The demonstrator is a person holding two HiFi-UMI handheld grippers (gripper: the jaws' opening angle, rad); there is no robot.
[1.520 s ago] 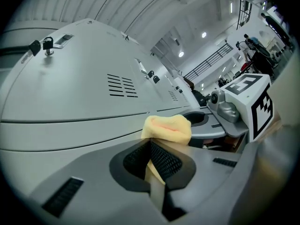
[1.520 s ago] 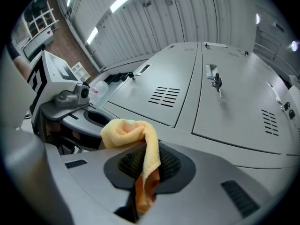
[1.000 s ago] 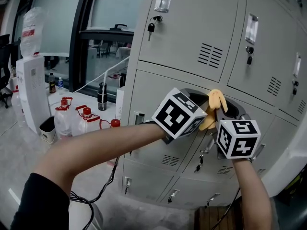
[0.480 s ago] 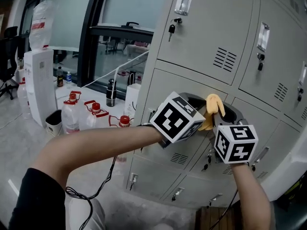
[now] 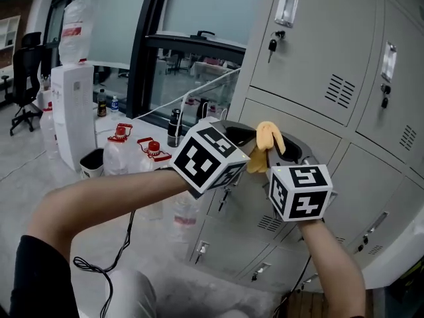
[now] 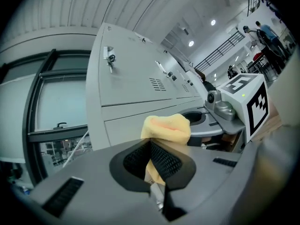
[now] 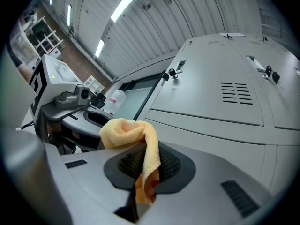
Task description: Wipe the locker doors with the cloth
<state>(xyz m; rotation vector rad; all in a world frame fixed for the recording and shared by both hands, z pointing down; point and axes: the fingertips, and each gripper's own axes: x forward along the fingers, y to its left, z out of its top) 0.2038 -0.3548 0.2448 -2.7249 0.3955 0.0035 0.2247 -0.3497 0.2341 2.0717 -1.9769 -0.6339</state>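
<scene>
My left tool and right tool both pinch the cloth. I should press it flat on the locker door.

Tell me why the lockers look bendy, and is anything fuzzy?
Left gripper view: the wide lens bends the lockers and darkens the corners; the lower right corner is fuzzy. Right gripper view: same bend, a ceiling light glares white, the cloth is sharp. Head view: milder bend, even light.
</scene>
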